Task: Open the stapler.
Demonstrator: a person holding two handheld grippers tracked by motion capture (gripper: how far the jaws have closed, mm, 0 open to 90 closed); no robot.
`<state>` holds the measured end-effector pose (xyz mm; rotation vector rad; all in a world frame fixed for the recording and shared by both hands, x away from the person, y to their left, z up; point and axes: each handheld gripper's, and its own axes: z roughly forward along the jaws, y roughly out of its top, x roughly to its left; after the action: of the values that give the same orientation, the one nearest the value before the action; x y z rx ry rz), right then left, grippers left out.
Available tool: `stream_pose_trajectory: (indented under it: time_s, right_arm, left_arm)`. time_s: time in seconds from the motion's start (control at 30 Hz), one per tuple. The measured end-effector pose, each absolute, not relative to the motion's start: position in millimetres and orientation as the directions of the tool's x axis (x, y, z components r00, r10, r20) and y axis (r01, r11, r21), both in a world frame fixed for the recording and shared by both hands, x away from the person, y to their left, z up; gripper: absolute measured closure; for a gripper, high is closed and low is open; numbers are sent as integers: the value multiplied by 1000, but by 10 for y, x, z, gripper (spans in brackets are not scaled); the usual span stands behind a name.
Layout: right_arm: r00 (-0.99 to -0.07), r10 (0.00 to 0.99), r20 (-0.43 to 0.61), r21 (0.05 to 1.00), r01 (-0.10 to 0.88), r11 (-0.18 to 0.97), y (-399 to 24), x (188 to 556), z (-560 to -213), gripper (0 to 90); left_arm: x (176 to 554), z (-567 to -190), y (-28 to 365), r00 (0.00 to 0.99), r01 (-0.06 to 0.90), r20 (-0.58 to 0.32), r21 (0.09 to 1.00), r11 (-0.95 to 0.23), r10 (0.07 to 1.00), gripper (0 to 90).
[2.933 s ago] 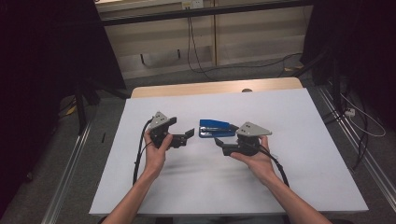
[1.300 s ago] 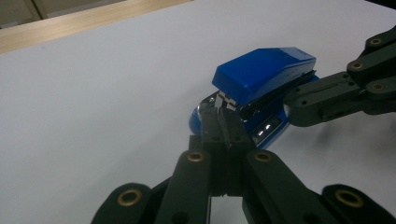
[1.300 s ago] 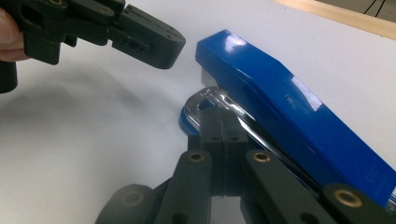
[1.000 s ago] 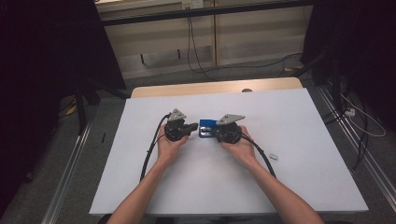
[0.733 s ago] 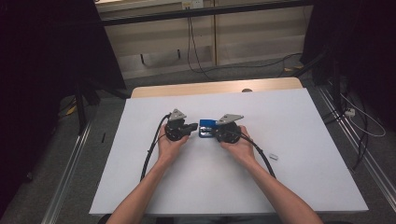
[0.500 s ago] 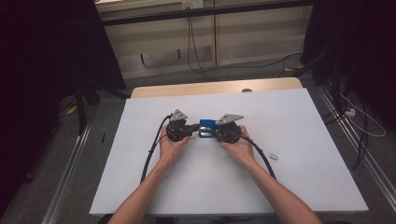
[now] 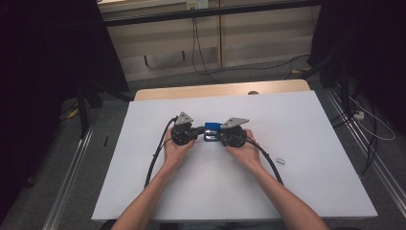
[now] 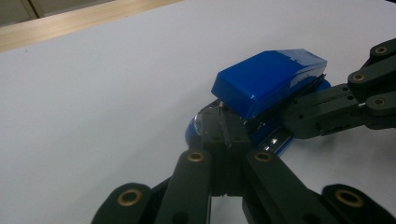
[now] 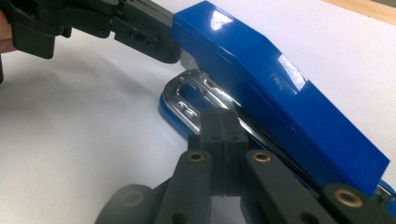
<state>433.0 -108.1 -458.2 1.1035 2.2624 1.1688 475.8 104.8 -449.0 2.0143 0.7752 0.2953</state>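
Blue stapler (image 7: 211,131) | left tongs (image 7: 195,132), right tongs (image 7: 221,135) now closer | both pressed together against it

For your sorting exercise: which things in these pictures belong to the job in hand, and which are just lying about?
In the job:
- blue stapler, lying on the white table between both tools
- left hand-held gripper, jaws closed at one end of it
- right hand-held gripper, jaws closed at its other end

Lying about:
- small grey item on the table, apart from the hands; too small to identify
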Motion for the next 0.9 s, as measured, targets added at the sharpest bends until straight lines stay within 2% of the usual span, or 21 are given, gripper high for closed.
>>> stream_pose_trajectory:
  time_s: [0.9]
  right_arm:
    - [-628, 777, 38, 807, 478, 347, -1089, 4344, -4582, 900]
  left_arm:
    - [4752, -4359, 1023, 776, 387, -125, 868, -311, 618, 900]
